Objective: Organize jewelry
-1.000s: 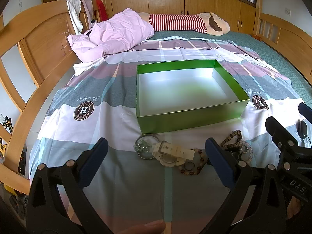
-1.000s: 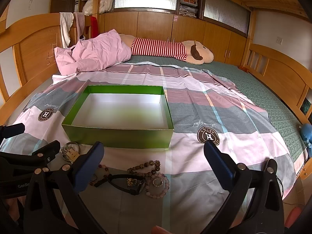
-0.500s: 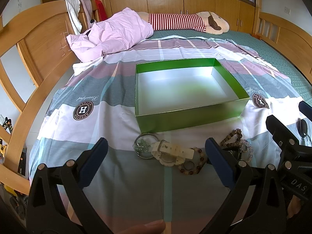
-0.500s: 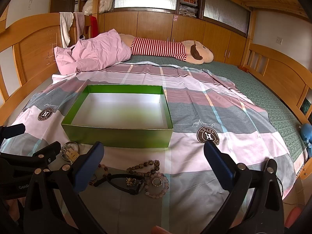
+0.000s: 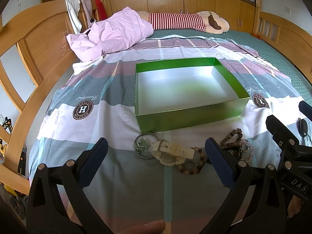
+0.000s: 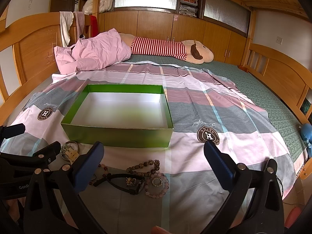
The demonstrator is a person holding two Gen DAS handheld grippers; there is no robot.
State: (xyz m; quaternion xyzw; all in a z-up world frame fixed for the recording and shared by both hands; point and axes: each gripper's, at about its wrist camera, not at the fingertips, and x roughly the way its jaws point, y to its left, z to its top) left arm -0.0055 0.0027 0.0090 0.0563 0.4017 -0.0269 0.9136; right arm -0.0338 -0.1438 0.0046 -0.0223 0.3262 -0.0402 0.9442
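An open green box [image 5: 192, 116] [image 6: 119, 134] with a white inside sits on the bedspread. In front of it lies a pile of jewelry: a metal ring with green beads [image 5: 144, 145], a cream watch [image 5: 170, 152], a reddish bead bracelet [image 5: 192, 165], a brown bead strand [image 5: 233, 136] [image 6: 145, 166], a black watch [image 6: 124, 182] and a pink bead bracelet [image 6: 157, 185]. My left gripper [image 5: 155, 159] is open and empty, just short of the cream watch. My right gripper [image 6: 153, 165] is open and empty above the brown strand.
The bed has wooden rails on the left [image 5: 37, 44] and right [image 6: 280, 81]. A pink quilt [image 5: 115, 33] and a striped plush toy [image 5: 185, 21] lie at the far end. A small black object on a cord [image 5: 302, 127] lies at the right.
Both grippers have barely moved; the left wrist view has drifted slightly. Nothing was taken hold of or let go.
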